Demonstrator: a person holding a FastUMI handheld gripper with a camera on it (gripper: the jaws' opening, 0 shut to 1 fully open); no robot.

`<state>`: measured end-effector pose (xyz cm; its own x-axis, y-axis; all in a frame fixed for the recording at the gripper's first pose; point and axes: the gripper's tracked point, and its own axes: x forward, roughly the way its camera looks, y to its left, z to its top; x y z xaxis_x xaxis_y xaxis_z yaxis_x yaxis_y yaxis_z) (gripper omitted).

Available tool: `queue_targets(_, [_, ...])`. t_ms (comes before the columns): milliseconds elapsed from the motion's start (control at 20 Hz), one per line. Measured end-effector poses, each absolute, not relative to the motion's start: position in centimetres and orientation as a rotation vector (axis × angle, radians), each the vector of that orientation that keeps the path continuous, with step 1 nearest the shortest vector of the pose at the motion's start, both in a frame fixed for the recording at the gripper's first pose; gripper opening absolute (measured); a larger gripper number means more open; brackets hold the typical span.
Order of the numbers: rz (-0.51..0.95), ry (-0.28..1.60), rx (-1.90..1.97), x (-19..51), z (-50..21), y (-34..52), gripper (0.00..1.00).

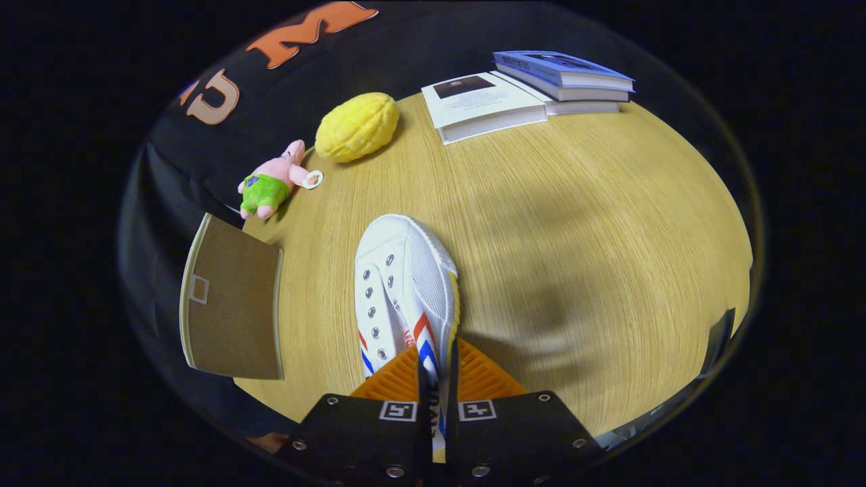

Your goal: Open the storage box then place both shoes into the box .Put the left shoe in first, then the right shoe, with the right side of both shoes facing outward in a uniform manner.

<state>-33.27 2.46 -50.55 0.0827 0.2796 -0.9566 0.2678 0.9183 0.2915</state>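
A white canvas shoe (402, 284) with red and blue stripes and no laces hangs over the wooden table (575, 223), toe pointing away from me. My gripper (436, 365) is shut on the shoe, its two fingers pinching the right side wall near the heel. The shoe's heel is hidden behind the fingers. To the left of the shoe stands the brown lid (230, 304) of the storage box, seen from its flat face with a small label window; the box's inside is hidden.
A pink and green plush toy (270, 182) and a yellow plush fruit (357, 126) lie at the table's far left. Books (534, 88) are stacked at the far edge. Bare table spreads to the right of the shoe.
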Motion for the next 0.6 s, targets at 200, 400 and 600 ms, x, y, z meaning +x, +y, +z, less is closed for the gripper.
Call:
queue_targets(200, [0.047,1.471,0.548,-31.0,-48.4,5.1,0.08])
queue_targets(400, [0.1,1.434,0.588,-28.2,-45.8,7.6,0.08])
queue_targets(600, [0.169,1.386,0.599,-25.3,-42.7,10.8,0.08])
